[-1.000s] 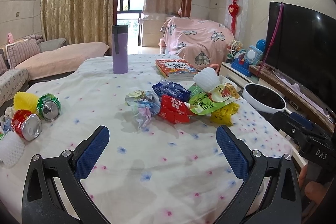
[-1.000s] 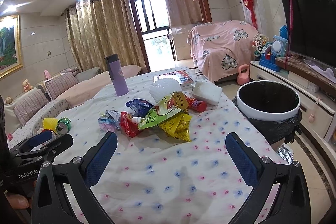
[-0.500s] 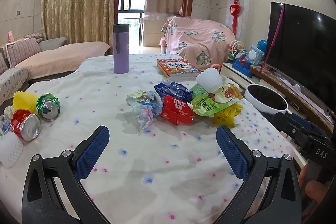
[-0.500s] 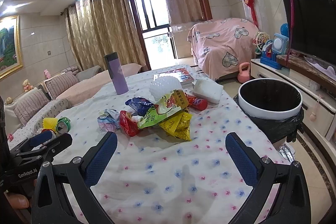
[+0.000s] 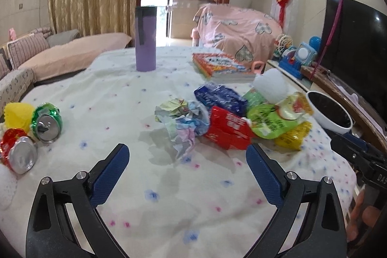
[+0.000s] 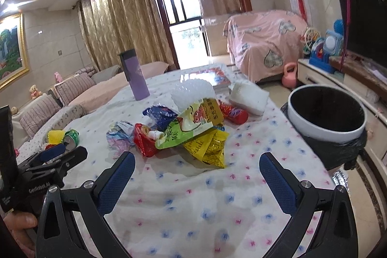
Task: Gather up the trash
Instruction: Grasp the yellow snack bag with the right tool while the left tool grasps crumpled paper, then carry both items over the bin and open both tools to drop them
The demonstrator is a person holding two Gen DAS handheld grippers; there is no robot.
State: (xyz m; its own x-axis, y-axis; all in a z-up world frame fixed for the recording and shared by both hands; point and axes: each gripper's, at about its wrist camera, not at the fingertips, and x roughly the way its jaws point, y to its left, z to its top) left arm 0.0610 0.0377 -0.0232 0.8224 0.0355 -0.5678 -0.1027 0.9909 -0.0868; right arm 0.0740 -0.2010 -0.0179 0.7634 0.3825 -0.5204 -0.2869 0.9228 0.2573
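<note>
- While both grippers hover empty: left gripper [image 5: 186, 158] jaws wide, crumpled wrapper [image 5: 181, 120] just beyond, slightly right.
- Wrapper pile [image 6: 183, 129] mid-table, running left-right.
- Right gripper [image 6: 197, 169] jaws wide, nearer yellow packet [image 6: 210, 146]; bin [image 6: 326, 113] far right.

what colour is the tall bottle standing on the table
The bottle is purple with a dark lid and strip, clearest in the left wrist view.

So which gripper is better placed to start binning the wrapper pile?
Probably the right gripper: it is open, the yellow wrapper lies just ahead of it, and the trash bin stands on its side. The open left gripper faces the crumpled wrapper, farther from the bin.
</note>
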